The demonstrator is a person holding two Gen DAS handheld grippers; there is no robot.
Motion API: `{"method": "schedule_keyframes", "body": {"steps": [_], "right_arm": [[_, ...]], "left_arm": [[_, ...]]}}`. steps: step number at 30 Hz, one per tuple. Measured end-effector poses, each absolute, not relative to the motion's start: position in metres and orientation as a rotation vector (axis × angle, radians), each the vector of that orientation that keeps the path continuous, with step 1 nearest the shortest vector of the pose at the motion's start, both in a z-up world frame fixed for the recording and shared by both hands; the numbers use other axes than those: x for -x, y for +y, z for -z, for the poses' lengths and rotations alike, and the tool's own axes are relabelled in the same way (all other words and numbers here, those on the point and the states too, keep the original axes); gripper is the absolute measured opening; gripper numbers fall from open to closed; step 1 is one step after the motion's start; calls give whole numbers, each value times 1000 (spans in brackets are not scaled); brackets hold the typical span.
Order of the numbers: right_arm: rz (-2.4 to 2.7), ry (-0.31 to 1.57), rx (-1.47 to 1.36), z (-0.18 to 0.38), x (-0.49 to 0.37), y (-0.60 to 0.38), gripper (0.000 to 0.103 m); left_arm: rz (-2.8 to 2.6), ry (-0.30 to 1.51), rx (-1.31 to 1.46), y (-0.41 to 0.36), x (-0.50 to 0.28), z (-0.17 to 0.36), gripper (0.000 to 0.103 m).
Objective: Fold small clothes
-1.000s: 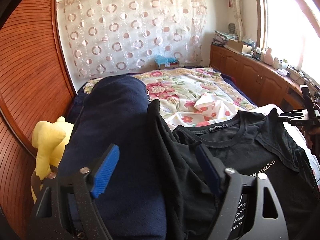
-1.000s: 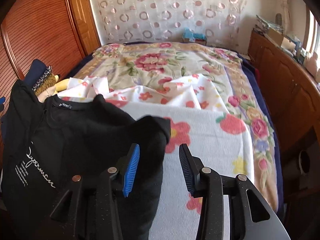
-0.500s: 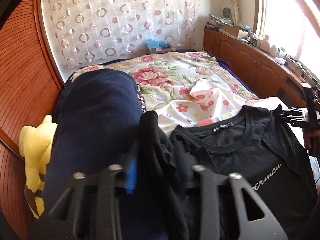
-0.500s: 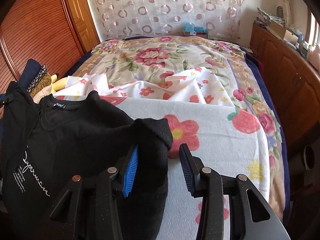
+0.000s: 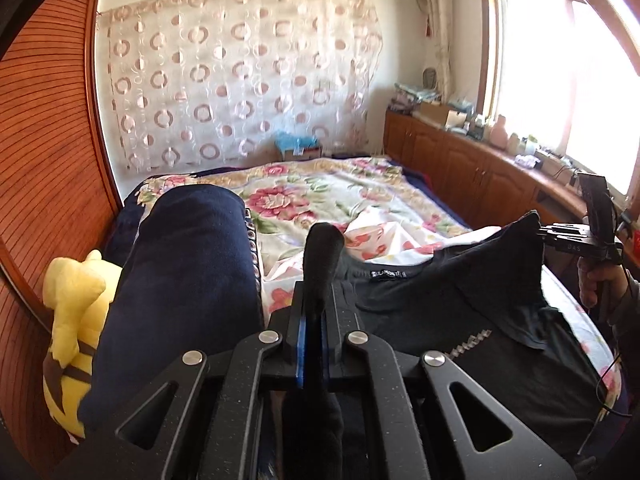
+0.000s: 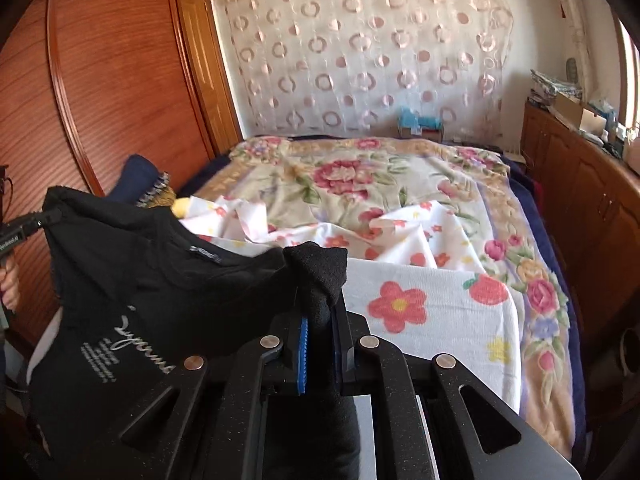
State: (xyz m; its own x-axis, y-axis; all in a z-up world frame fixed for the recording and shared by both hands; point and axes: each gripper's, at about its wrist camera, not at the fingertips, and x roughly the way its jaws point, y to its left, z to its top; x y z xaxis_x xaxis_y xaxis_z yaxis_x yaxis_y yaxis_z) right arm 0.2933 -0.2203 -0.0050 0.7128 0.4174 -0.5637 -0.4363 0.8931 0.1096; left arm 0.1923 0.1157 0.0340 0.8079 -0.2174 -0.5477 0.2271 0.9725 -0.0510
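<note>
A black T-shirt (image 5: 460, 320) with white lettering hangs stretched between my two grippers above the bed. My left gripper (image 5: 314, 320) is shut on its left shoulder. My right gripper (image 6: 320, 320) is shut on its right shoulder. The shirt (image 6: 140, 280) also shows in the right wrist view, collar label up. The right gripper (image 5: 552, 236) shows at the far right of the left wrist view, pinching the shirt. The left gripper (image 6: 44, 216) shows at the left edge of the right wrist view. The shirt's lower part is hidden below.
A floral blanket (image 6: 340, 172) covers the bed, with a white flowered towel (image 6: 432, 312) under the shirt. A navy rolled blanket (image 5: 180, 280) and yellow plush toy (image 5: 76, 312) lie at the left. A wooden wardrobe (image 6: 100, 80) stands left, wooden cabinets (image 5: 480, 176) right.
Both grippers have closed on the shirt's shoulders and lifted it off the bed. The left shut first, the right after.
</note>
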Motion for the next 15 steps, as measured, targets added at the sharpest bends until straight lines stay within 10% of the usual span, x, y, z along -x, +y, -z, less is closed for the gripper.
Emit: {"method": "schedule_keyframes", "body": {"steps": [15], "right_arm": [[-462, 559, 98, 10, -165, -218, 9]], "left_arm": [[244, 547, 58, 129, -77, -3, 6]]}}
